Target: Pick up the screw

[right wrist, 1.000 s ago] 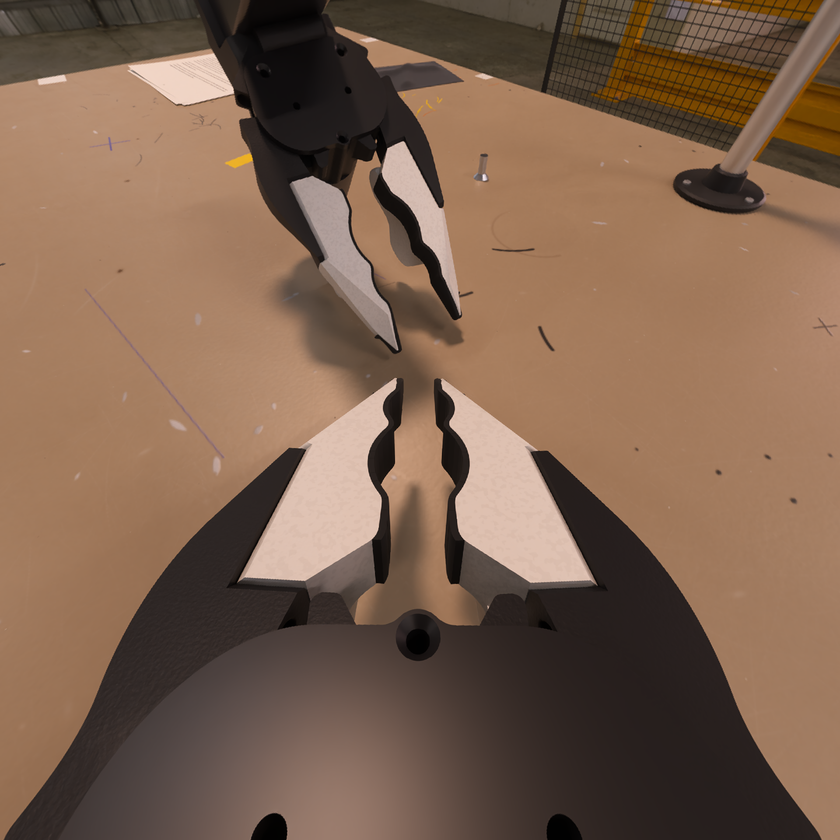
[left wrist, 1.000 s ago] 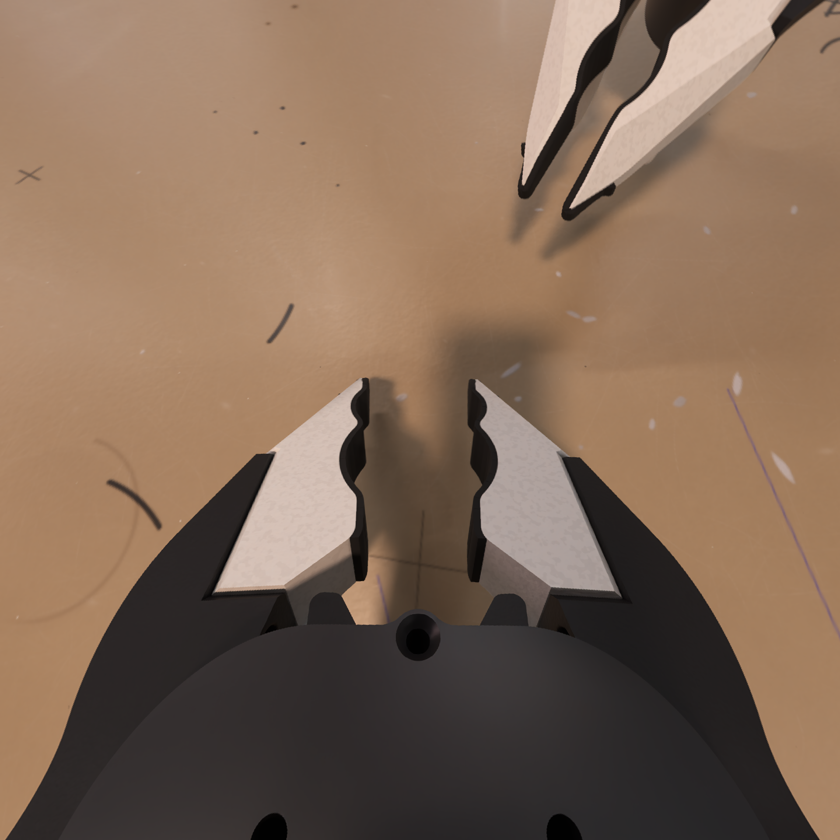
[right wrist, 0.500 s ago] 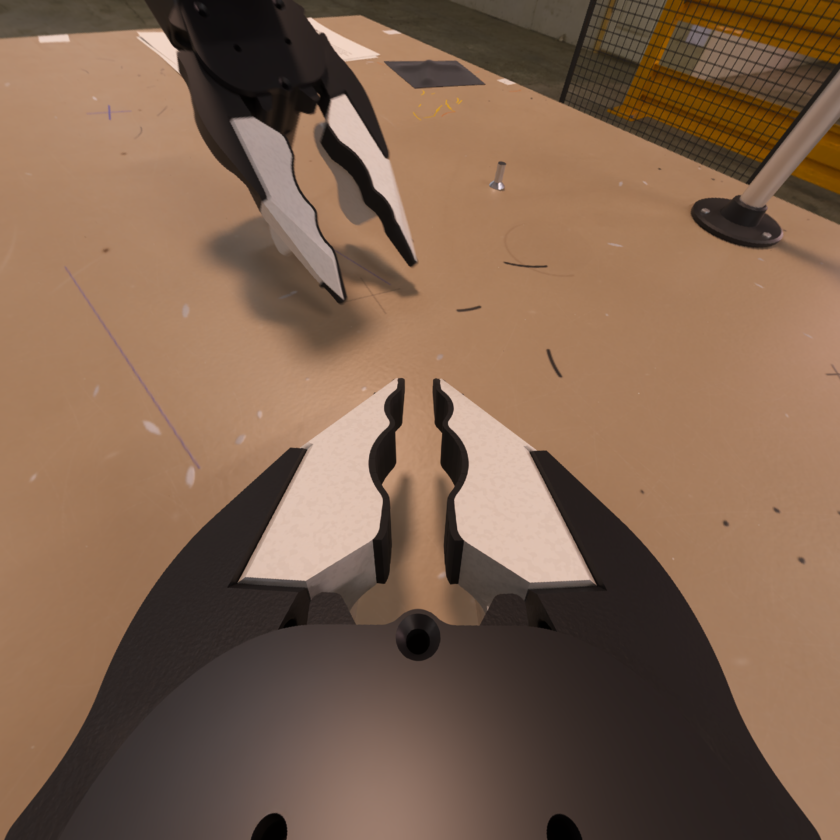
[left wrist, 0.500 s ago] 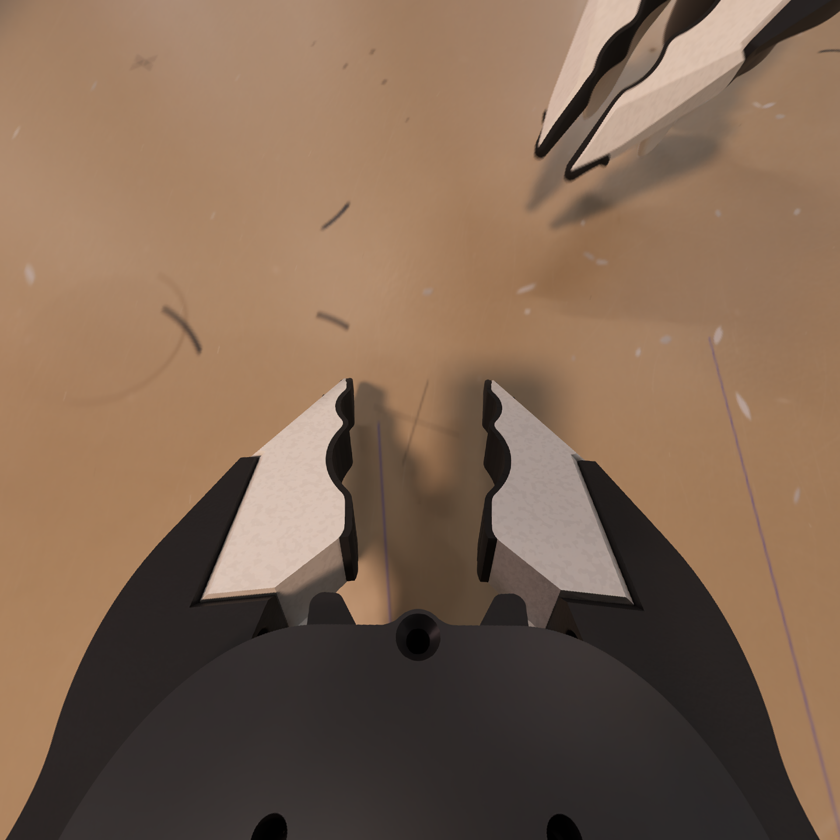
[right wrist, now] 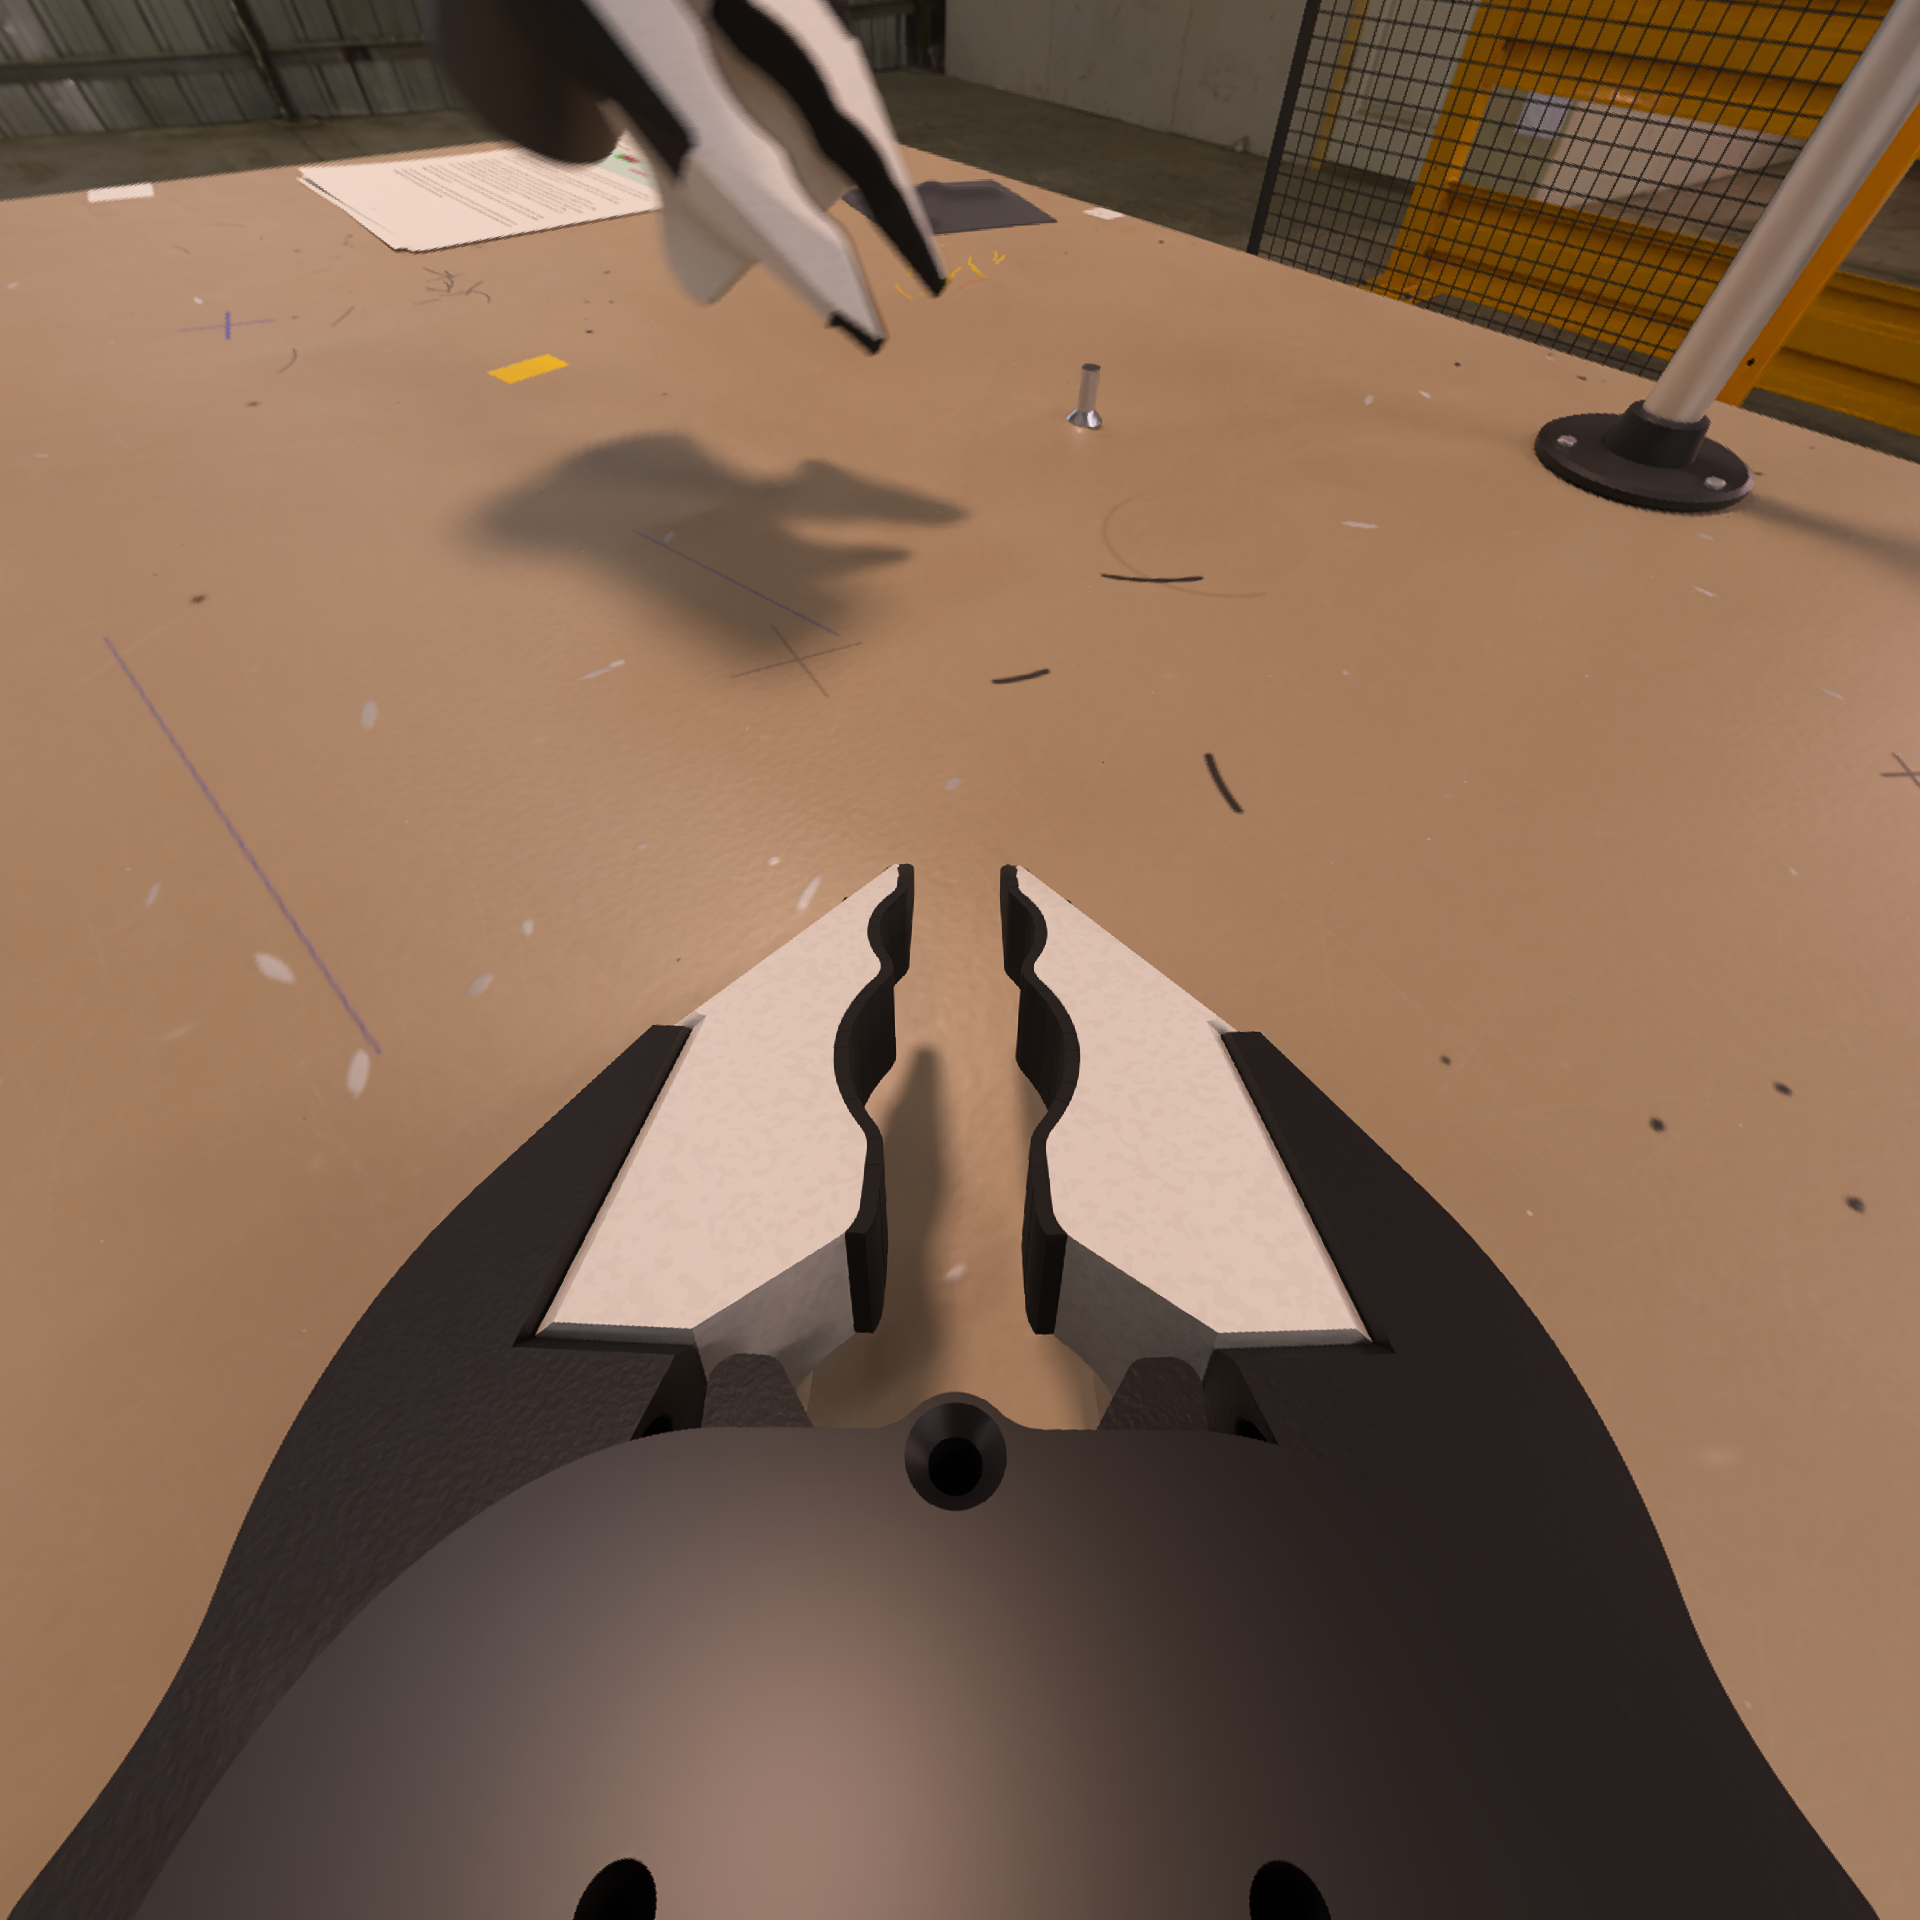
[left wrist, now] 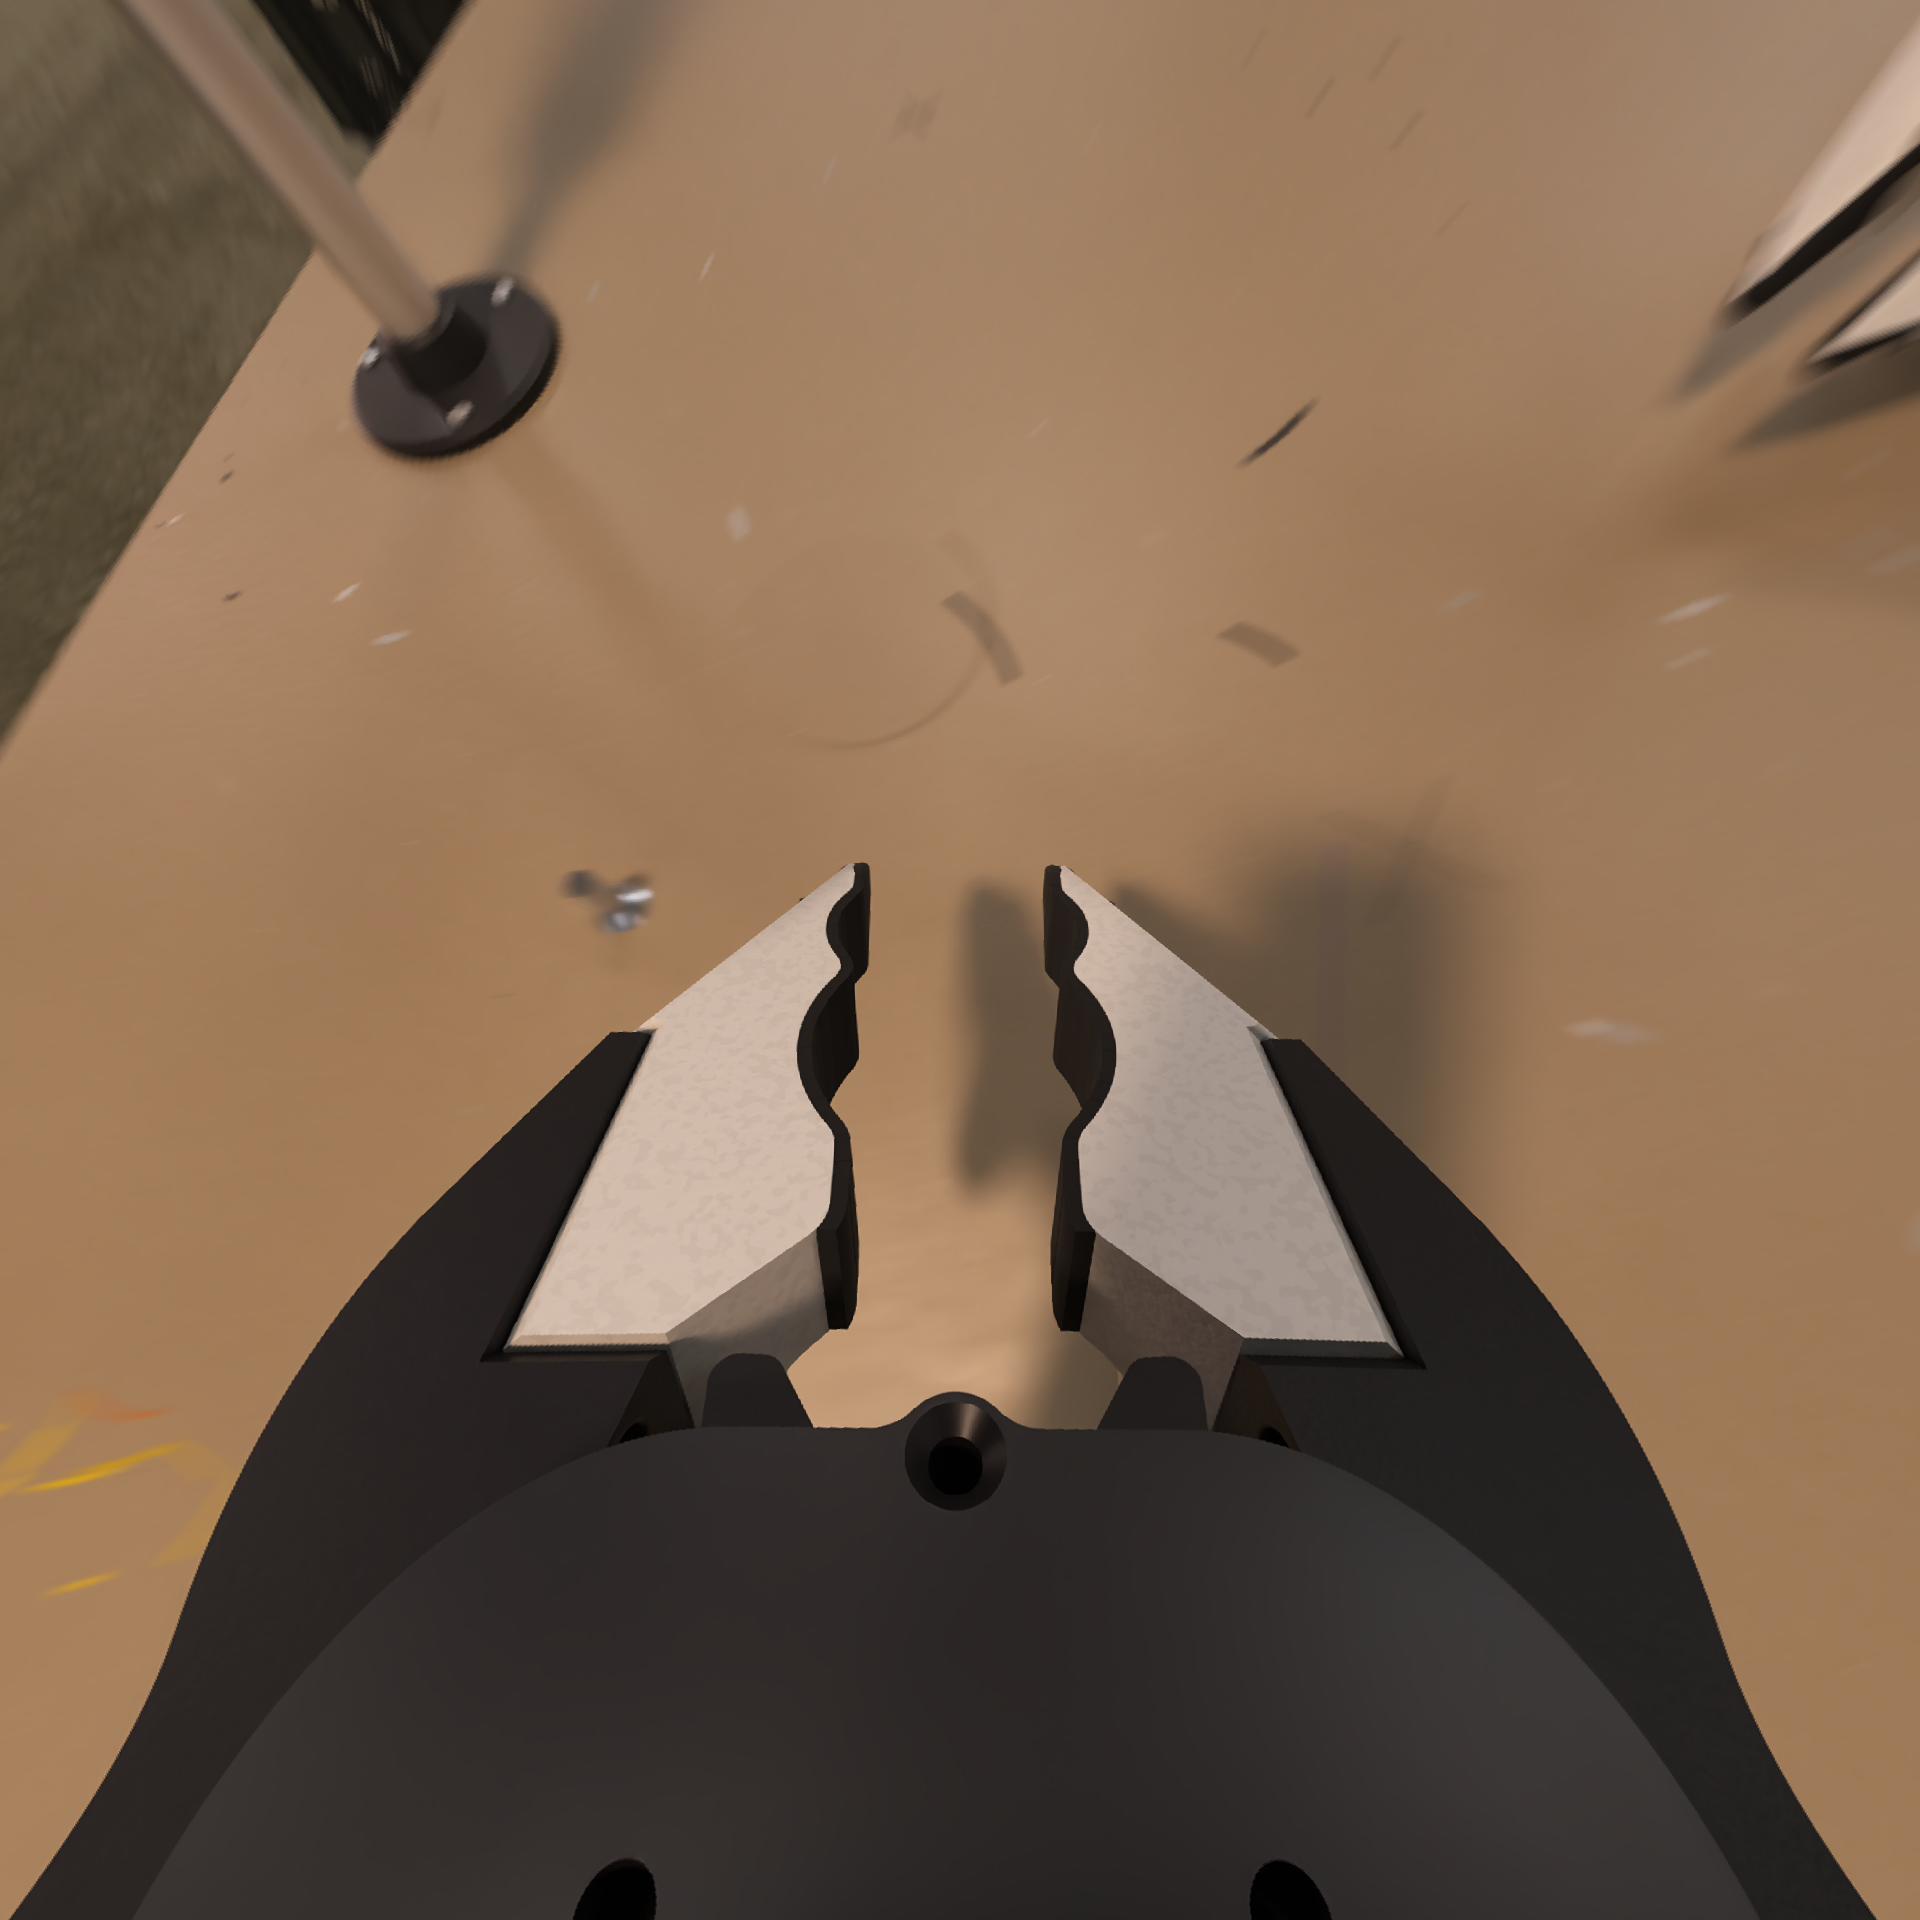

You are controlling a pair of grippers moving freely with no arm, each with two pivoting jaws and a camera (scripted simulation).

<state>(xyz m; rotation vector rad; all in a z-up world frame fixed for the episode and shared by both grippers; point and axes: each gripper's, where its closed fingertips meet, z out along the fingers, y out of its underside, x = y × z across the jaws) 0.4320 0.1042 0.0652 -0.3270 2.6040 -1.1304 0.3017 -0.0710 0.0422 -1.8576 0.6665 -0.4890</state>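
Note:
The screw (right wrist: 1085, 397) is small and silver and stands head-down on the brown table, shaft up, far ahead of my right gripper. In the left wrist view it shows blurred (left wrist: 611, 900), to the left of my left fingertips. My left gripper (left wrist: 954, 871) is open and empty, above the table; in the right wrist view it hangs (right wrist: 906, 312) up and to the left of the screw, apart from it. My right gripper (right wrist: 956, 869) is empty and low over the table, its jaws a narrow gap apart. Its fingers (left wrist: 1849, 260) show at the left wrist view's top right.
A metal pole on a round black base (right wrist: 1644, 463) stands to the right of the screw, near the table edge; it also shows in the left wrist view (left wrist: 453, 366). Papers (right wrist: 488, 195) and a dark pad (right wrist: 977, 206) lie at the far side. A mesh fence (right wrist: 1558, 156) stands beyond.
My left gripper has risen and swung toward the screw and the pole, bringing both into its view. My right gripper has stayed nearly in place with the same narrow gap.

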